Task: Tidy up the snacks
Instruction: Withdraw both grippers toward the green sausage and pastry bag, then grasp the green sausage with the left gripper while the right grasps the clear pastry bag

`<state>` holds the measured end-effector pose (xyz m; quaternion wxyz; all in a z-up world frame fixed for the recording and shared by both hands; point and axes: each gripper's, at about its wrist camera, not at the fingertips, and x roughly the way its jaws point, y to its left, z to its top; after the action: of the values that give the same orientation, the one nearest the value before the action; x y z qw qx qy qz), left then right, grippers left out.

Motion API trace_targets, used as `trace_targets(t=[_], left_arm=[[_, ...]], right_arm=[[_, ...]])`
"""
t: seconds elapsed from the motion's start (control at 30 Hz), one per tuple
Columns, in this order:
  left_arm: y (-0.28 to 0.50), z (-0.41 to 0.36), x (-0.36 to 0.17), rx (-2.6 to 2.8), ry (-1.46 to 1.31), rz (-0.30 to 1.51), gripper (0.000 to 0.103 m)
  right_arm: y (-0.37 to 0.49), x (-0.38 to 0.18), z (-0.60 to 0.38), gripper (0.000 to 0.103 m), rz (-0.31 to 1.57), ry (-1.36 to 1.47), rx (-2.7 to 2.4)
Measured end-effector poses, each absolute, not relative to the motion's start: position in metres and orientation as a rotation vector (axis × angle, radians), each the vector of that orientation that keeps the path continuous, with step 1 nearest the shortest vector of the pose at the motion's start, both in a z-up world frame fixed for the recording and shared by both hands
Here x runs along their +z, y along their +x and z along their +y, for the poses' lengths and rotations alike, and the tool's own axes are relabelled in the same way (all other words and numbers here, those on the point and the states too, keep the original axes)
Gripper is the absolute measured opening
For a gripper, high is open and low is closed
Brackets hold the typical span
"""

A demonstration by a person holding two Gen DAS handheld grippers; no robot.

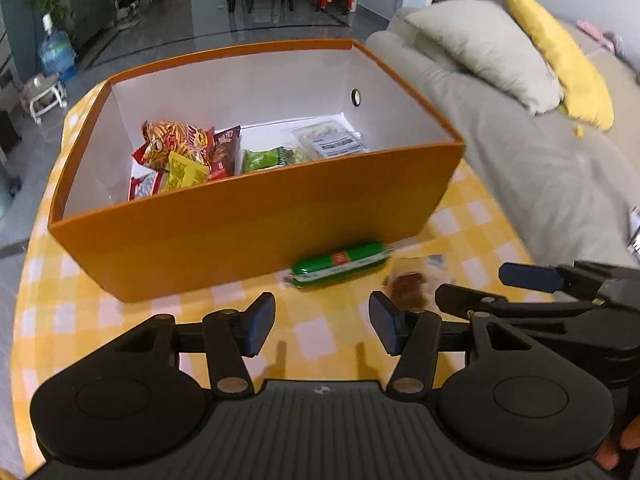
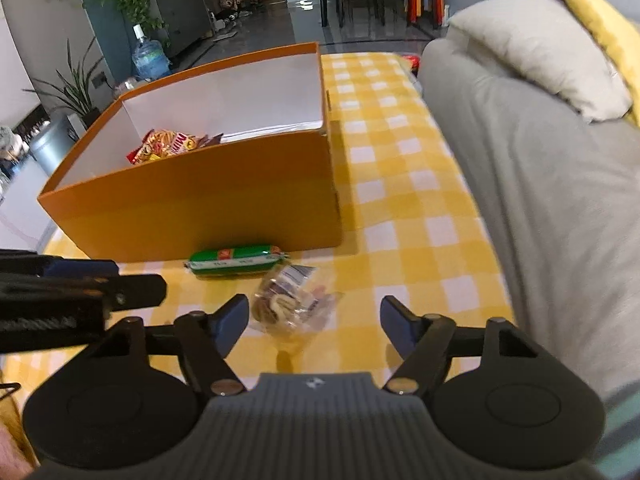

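Note:
An orange box [image 1: 256, 232] with white inside walls stands on the yellow checked tablecloth [image 1: 320, 340] and holds several snack packs [image 1: 176, 152]. In front of its near wall lies a green sausage-shaped pack [image 1: 340, 265] [image 2: 236, 260]. Just right of it rests a clear bag of brown and white cookies [image 2: 288, 306] [image 1: 412, 284]. My left gripper [image 1: 322, 326] is open over bare cloth, short of the green pack. My right gripper [image 2: 314, 326] is open, its fingers either side of the cookie bag's near end without pressing it. Each gripper shows at the edge of the other's view.
A grey sofa [image 2: 540, 200] with a grey cushion [image 1: 480, 48] and a yellow cushion [image 1: 560, 56] runs along the table's right edge. Beyond the box are a tiled floor, a water bottle [image 2: 150, 58], plants and chairs.

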<state>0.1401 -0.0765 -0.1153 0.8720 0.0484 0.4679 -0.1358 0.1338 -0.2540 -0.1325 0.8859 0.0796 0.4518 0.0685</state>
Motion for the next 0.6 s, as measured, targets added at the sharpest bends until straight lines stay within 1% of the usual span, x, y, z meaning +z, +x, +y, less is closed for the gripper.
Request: trace_targets(t=[0.1, 0.2, 0.3, 0.43, 0.5, 0.53, 0.57, 0.6], left_arm=[[0.148, -0.077, -0.123, -0.299, 0.144, 0.971, 0.064], [0.158, -0.076, -0.132, -0.309, 0.158, 0.995, 0.064], [0.166, -0.077, -0.141, -0.326, 0.166, 1.019, 0.064], [0.176, -0.081, -0.152, -0.337, 0.182, 1.034, 0.064], [0.181, -0.082, -0.156, -0.355, 0.179, 1.035, 0.064], [0.183, -0.083, -0.158, -0.366, 0.178, 1.038, 0.063], [0.185, -0.085, -0.160, -0.371, 0.180, 1.040, 0.063], [0.187, -0.086, -0.161, -0.378, 0.181, 1.042, 0.063]], right_arm=[[0.143, -0.140, -0.251, 0.066, 0.949, 0.181, 0.160], [0.154, -0.147, -0.251, 0.063, 0.963, 0.195, 0.164], [0.161, -0.153, -0.254, 0.063, 0.977, 0.223, 0.169], [0.168, -0.162, -0.254, 0.059, 1.011, 0.250, 0.176], [0.170, -0.165, -0.254, 0.053, 1.027, 0.259, 0.187], [0.170, -0.166, -0.254, 0.046, 1.029, 0.265, 0.199], [0.170, -0.165, -0.253, 0.042, 1.027, 0.267, 0.206], [0.170, -0.164, -0.252, 0.042, 1.025, 0.250, 0.201]])
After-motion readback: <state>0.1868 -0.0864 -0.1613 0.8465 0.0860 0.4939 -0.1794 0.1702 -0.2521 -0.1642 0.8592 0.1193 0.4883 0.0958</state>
